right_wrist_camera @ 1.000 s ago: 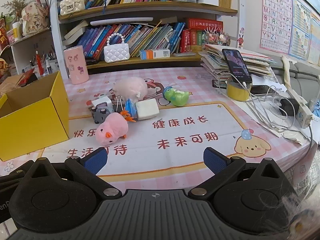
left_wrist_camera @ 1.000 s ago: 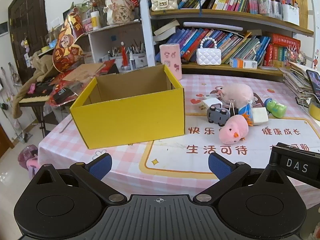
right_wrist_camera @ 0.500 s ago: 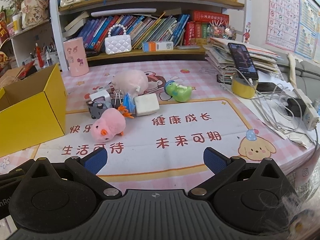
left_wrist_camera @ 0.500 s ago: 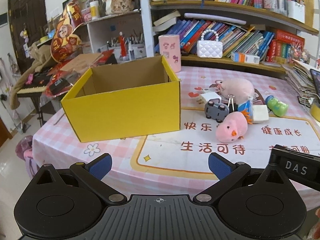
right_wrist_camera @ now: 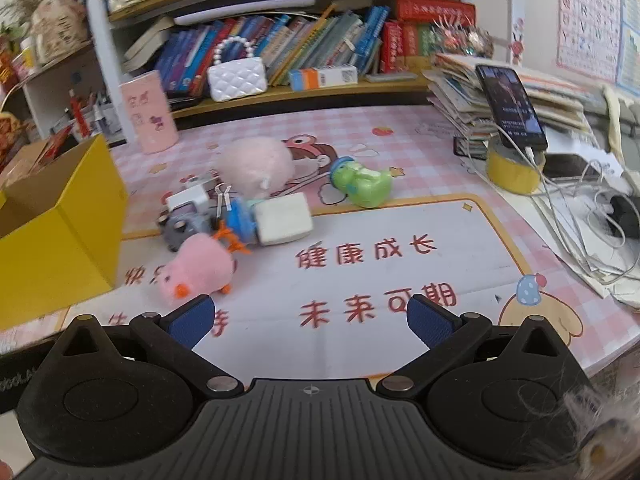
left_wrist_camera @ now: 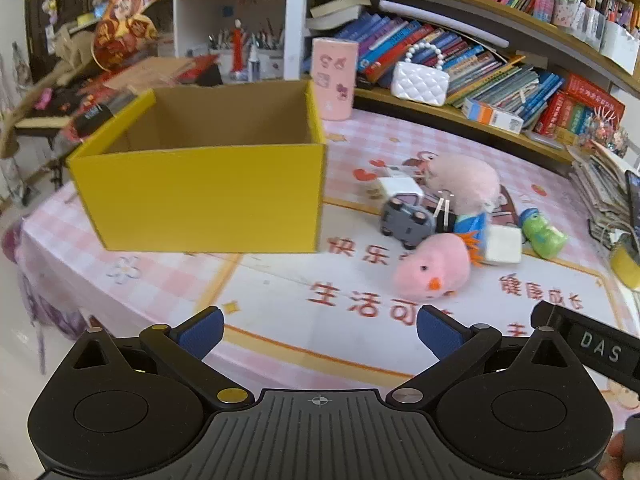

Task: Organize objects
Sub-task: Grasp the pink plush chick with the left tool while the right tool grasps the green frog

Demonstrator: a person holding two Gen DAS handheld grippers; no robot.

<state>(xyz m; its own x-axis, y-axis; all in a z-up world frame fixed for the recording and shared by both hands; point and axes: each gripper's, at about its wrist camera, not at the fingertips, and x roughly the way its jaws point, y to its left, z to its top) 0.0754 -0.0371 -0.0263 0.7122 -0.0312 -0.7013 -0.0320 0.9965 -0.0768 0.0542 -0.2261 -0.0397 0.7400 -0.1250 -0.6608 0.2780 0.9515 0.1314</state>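
An open yellow cardboard box [left_wrist_camera: 204, 196] [right_wrist_camera: 60, 232] stands on the left of the table, and nothing shows inside it. To its right lies a heap of small things: a pink chick plush [left_wrist_camera: 432, 272] [right_wrist_camera: 200, 270], a grey toy car [left_wrist_camera: 406, 220] [right_wrist_camera: 182, 226], a pale pink plush [left_wrist_camera: 466, 182] [right_wrist_camera: 256, 166], a white block [left_wrist_camera: 502, 244] [right_wrist_camera: 282, 224], a green toy [left_wrist_camera: 546, 236] [right_wrist_camera: 366, 186]. My left gripper [left_wrist_camera: 320, 332] hovers open over the table's near edge. My right gripper [right_wrist_camera: 310, 322] is open too, just right of the chick plush.
A pink cylinder [left_wrist_camera: 334, 78] stands behind the box. Bookshelves with a white purse [right_wrist_camera: 236, 76] line the back. At the right are a paper stack, a phone [right_wrist_camera: 512, 106] on a yellow tape roll [right_wrist_camera: 514, 172], and cables [right_wrist_camera: 592, 220].
Both grippers have moved forward and tilted down toward the table. The box and toys look nearer and larger. Nothing has been picked up; both stay open.
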